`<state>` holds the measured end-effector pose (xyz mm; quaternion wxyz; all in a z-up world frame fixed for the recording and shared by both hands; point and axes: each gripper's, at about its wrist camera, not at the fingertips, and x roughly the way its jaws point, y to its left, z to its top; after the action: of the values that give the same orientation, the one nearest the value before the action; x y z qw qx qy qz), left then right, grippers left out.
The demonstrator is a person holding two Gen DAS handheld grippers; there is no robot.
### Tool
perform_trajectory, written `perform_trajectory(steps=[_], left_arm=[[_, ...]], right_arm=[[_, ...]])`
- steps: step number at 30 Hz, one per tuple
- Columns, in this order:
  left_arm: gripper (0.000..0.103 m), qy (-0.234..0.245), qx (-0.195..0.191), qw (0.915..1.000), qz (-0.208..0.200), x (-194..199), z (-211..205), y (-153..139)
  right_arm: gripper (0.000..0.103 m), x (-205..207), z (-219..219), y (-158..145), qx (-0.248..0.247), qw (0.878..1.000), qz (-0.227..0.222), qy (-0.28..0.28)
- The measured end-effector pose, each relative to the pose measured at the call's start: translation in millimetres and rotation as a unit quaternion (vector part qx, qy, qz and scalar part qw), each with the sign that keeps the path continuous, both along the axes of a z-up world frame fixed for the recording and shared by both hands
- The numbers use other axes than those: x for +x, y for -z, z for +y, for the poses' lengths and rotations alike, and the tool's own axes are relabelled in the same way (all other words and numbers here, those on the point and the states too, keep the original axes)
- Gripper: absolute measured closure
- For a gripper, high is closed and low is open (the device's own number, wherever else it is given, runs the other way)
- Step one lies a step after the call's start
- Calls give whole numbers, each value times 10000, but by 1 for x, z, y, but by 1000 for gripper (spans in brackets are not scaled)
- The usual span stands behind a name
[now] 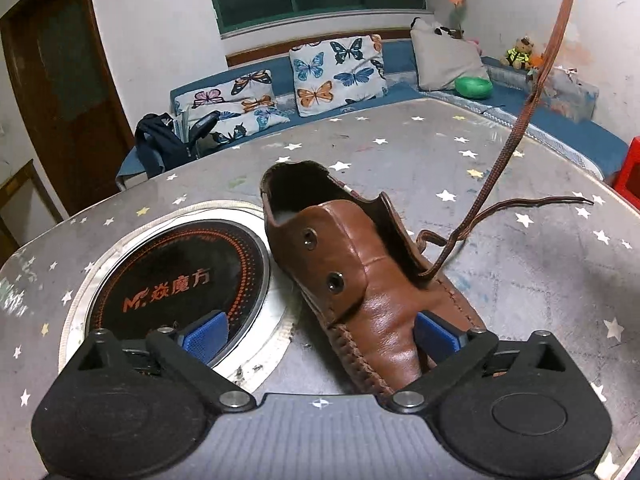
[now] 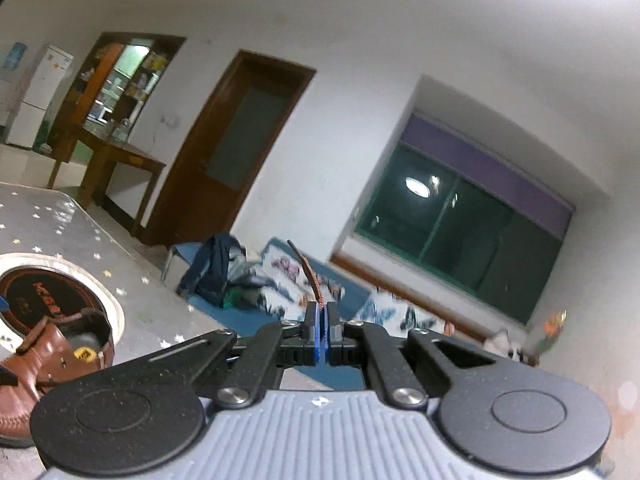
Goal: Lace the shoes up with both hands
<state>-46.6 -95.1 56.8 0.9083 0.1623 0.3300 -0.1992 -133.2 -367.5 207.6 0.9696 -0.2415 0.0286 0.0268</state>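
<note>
1. Left wrist view: the round black hotplate [image 1: 176,276] is set into the star-patterned desk [image 1: 520,264], just left of the brown leather shoe [image 1: 360,280]
2. The left gripper [image 1: 316,330] has its blue pads spread wide, one over the hotplate, one against the shoe's toe, neither pressing
3. A brown shoelace [image 1: 516,132] rises taut from the shoe toward the upper right
4. Right wrist view: the right gripper [image 2: 321,320] is clamped on the shoelace end, held level above the desk
</note>
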Motion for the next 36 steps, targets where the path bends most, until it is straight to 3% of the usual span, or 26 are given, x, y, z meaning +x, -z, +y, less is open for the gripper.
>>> perform_trajectory(steps=[9, 12, 22, 36], left_arm=[[2, -62, -203, 9996, 165, 7, 3, 2], [2, -52, -239, 9995, 203, 8, 4, 1], [2, -144, -496, 9973, 512, 18, 12, 0], [3, -226, -448, 9969, 600, 21, 9, -3]], right_arm=[[102, -24, 64, -52, -301, 9871, -1055, -1166], [102, -23, 80, -58, -434, 9836, -1128, -1340], [102, -27, 69, -57, -369, 9888, -1016, -1031], [102, -13, 26, -37, -51, 9959, -721, -551]])
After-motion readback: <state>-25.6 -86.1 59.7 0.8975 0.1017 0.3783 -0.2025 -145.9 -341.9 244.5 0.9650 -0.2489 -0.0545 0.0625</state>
